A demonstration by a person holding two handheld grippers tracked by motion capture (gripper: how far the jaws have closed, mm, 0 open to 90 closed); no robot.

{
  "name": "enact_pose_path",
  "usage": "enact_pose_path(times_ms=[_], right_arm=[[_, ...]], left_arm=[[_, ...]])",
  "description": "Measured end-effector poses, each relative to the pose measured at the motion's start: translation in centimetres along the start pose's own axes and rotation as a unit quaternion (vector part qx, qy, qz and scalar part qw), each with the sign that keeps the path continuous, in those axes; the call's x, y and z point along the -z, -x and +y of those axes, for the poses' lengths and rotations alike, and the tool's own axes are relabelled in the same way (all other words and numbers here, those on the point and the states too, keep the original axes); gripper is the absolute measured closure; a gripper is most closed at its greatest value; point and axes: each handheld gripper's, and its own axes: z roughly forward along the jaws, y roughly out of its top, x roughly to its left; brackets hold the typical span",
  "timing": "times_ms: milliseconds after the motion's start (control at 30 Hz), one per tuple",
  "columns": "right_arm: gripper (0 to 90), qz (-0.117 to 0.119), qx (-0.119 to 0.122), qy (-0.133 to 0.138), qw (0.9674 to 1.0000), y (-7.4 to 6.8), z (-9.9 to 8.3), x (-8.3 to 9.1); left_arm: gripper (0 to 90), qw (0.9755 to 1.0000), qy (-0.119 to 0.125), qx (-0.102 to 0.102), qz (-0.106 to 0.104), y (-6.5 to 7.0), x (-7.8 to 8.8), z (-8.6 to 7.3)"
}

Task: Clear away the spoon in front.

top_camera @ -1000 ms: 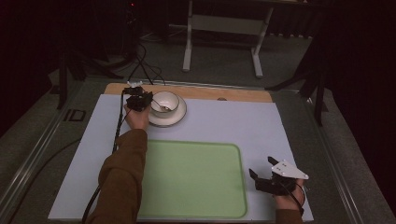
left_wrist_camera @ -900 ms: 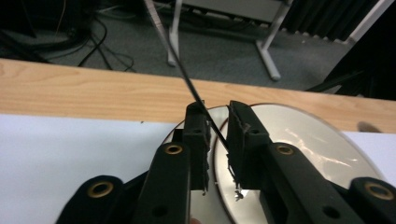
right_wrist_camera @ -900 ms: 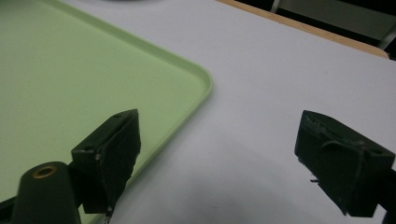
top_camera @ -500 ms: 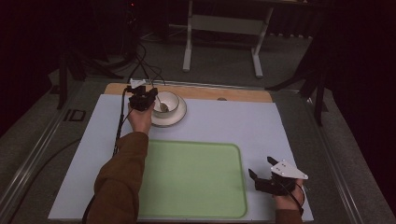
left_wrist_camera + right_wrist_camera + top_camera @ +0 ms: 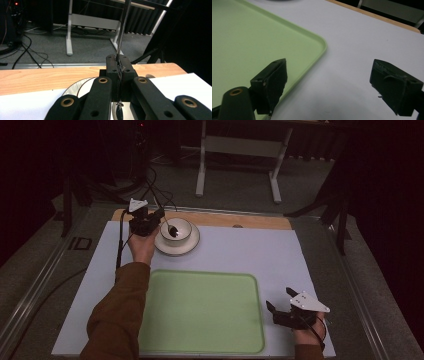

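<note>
My left gripper (image 5: 151, 221) hangs over the left rim of a white bowl (image 5: 183, 233) that sits on a white plate (image 5: 176, 249) at the back of the table. It is shut on a metal spoon (image 5: 171, 229), whose dark scoop hangs over the bowl. In the left gripper view the jaws (image 5: 120, 67) are pressed together on the thin spoon handle (image 5: 123, 27), which sticks up beyond them. My right gripper (image 5: 279, 301) rests open near the table's front right, with nothing between its jaws (image 5: 334, 85).
A light green tray (image 5: 200, 310) lies at the front middle of the white mat (image 5: 250, 255), its right corner (image 5: 262, 45) beside my right gripper. A wooden strip (image 5: 250, 220) borders the back. Cables (image 5: 150, 185) and a desk frame (image 5: 240, 150) stand beyond.
My left hand has risen and drawn a little back to the left, lifting the spoon up out of the bowl. The right gripper has kept still.
</note>
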Motion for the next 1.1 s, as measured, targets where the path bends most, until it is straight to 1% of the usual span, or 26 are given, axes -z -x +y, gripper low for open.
enact_pose_path(times_ms=[100,233,267,333,367,567,633,700,800,933,967,1100], right_arm=[[14.0,0.000,0.000,0.000,1.0000,0.0,0.0,0.0],[14.0,0.000,-0.001,0.001,1.0000,0.0,0.0,0.0],[14.0,0.000,-0.001,0.001,1.0000,0.1,0.0,-0.1],[14.0,0.000,-0.003,0.002,1.0000,0.1,0.0,-0.1],[14.1,0.000,-0.004,0.001,1.0000,0.2,0.0,-0.1],[14.1,0.001,-0.003,0.006,1.0000,0.2,0.0,0.0],[14.1,0.001,-0.001,0.007,1.0000,0.1,0.1,0.0],[14.1,0.001,0.000,0.008,1.0000,0.1,0.1,0.1],[14.1,0.000,0.002,0.010,0.9999,0.0,0.1,0.1],[14.1,0.000,0.003,0.010,0.9999,0.0,0.1,0.1],[14.1,0.000,0.003,0.010,0.9999,0.0,0.1,0.1],[14.1,-0.001,0.006,0.010,0.9999,-0.1,0.2,0.1]], left_arm=[[89.1,1.0000,0.001,-0.003,-0.007,0.0,0.7,0.1],[89.1,0.9999,-0.005,-0.005,-0.013,-0.2,1.3,0.1],[89.1,0.9998,-0.007,-0.005,-0.019,-0.3,1.7,0.1],[89.1,0.9998,-0.008,-0.005,-0.020,-0.3,1.9,0.1],[89.1,0.9996,-0.012,-0.008,-0.022,-0.3,2.2,0.2],[89.1,0.9986,-0.022,-0.029,-0.037,0.4,3.8,0.7],[89.1,0.9982,-0.027,-0.033,-0.043,0.6,4.3,0.8],[89.2,0.9977,-0.032,-0.040,-0.045,0.8,4.9,0.8],[89.1,0.9972,-0.038,-0.040,-0.050,0.9,5.6,0.6],[89.1,0.9964,-0.048,-0.045,-0.054,1.0,6.6,0.4],[89.1,0.9964,-0.048,-0.045,-0.054,1.0,6.6,0.4],[89.1,0.9958,-0.052,-0.048,-0.057,1.1,7.6,0.2]])
